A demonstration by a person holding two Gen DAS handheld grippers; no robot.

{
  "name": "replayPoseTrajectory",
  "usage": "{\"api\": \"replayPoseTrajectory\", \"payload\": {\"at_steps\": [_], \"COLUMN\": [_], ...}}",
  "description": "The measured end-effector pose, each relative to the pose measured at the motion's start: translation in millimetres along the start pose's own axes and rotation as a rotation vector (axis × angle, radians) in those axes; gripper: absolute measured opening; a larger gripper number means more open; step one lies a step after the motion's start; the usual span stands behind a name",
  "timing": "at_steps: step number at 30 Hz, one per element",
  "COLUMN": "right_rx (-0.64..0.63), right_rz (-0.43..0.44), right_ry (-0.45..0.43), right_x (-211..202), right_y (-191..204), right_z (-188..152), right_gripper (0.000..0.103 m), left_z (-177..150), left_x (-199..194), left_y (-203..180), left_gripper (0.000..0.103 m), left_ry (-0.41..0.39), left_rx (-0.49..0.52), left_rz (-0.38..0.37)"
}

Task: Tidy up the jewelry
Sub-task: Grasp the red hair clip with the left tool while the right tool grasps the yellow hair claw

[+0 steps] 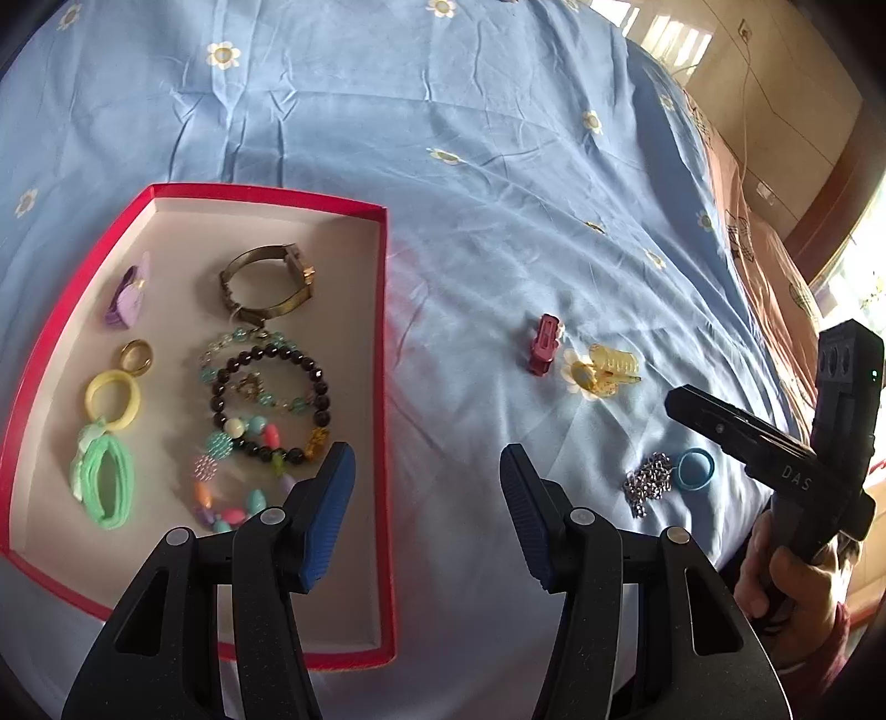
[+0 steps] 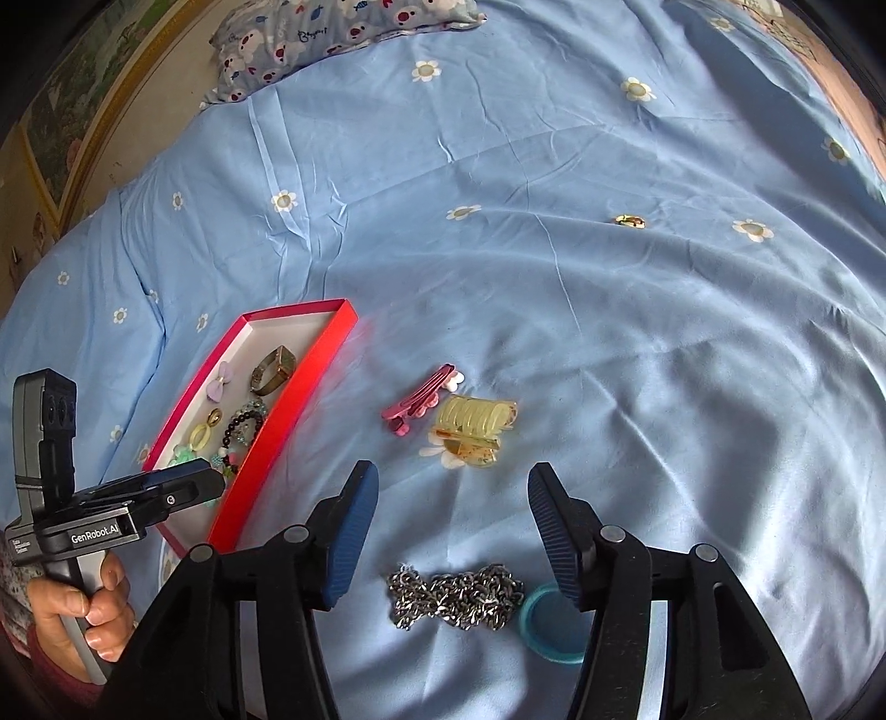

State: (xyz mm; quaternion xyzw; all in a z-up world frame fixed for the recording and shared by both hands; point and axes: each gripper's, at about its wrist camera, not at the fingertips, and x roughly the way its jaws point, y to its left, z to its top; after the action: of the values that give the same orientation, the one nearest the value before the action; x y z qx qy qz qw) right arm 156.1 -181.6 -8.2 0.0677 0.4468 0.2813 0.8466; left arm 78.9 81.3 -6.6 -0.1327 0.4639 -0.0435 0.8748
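Observation:
A red box (image 1: 382, 332) lies on the blue bedsheet and holds a gold bangle (image 1: 271, 282), a black bead bracelet (image 1: 271, 404), coloured beads, hair ties and a purple bow (image 1: 124, 299). My left gripper (image 1: 426, 471) hangs open and empty over the box's right rim. On the sheet lie a pink hair clip (image 2: 421, 399), a yellow claw clip (image 2: 476, 426), a silver chain (image 2: 457, 595) and a blue ring (image 2: 548, 626). My right gripper (image 2: 453, 487) stands open just above the chain, with nothing between its fingers. A small gold ring (image 2: 630, 220) sits farther away on the sheet.
A patterned pillow (image 2: 332, 27) lies at the far end of the bed. A pink blanket (image 1: 775, 288) runs along the bed's right side, with wooden furniture beyond it. A hand (image 2: 83, 603) holds the left gripper's handle beside the box (image 2: 288, 421).

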Motion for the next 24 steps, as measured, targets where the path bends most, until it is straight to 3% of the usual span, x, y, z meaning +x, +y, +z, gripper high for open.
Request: {"api": "replayPoseTrajectory", "payload": {"at_steps": [17,19,24], "right_rx": [-0.047,-0.040,-0.016], "right_rz": [-0.036,-0.039,-0.045], "right_ry": [0.087,0.089,0.052], "right_x": [55,57,46], "right_y": [-4,-8,-18], "right_z": [18,18,19], "right_gripper": [0.062,0.047,0.047], "left_z": [22,26,37], "left_x": [36,42,63], "left_y": [-30,-35,-51], "left_gripper": [0.054,0.054,0.054], "left_ry": [0.057,0.061,0.075], "left_rx": [0.083,0.097,0.134], "left_rz": [-0.019,-0.025,-0.043]}}
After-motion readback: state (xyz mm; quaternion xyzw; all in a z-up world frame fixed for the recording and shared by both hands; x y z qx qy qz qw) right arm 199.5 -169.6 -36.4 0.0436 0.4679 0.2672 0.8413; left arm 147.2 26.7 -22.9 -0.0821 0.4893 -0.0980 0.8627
